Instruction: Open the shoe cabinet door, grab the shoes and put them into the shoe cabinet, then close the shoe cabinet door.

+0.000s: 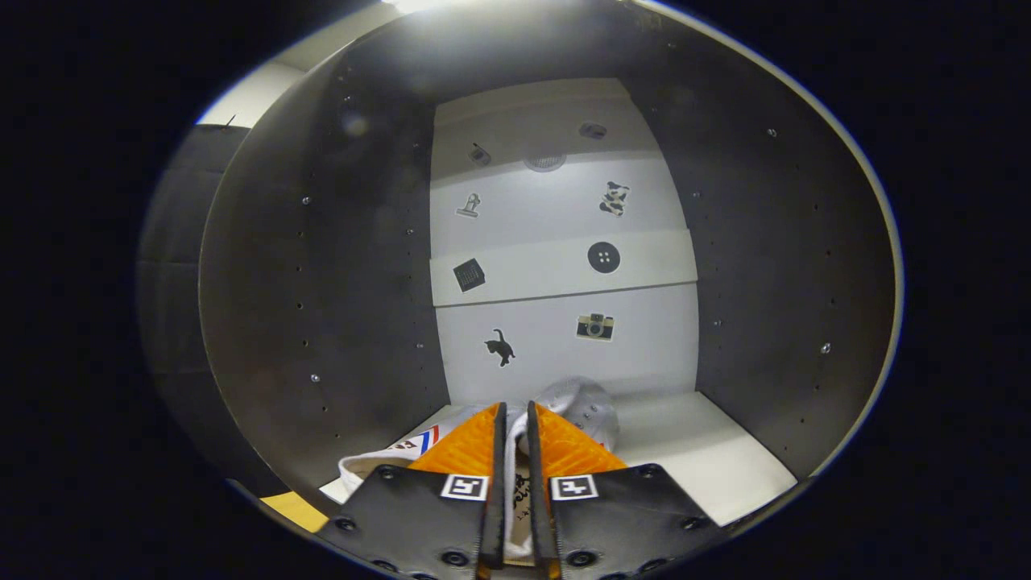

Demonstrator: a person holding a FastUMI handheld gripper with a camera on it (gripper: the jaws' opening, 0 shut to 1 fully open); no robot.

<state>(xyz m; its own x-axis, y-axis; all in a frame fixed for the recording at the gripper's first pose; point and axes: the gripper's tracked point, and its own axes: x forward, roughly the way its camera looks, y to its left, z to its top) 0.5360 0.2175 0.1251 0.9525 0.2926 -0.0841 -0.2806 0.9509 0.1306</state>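
We have the cabinet (pixel 773 266) open and our gripper (pixel 515 435) pinching the white shoe (pixel 584 407) on its bottom shelf; releasing and closing the door remain.

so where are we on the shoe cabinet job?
Door looks open: the view looks straight into the cabinet, past its dark side walls to the stickered back panel. In hand: the tongs are shut on the white shoe's collar, shoe over the white shelf. Left: release, withdraw, close the door.
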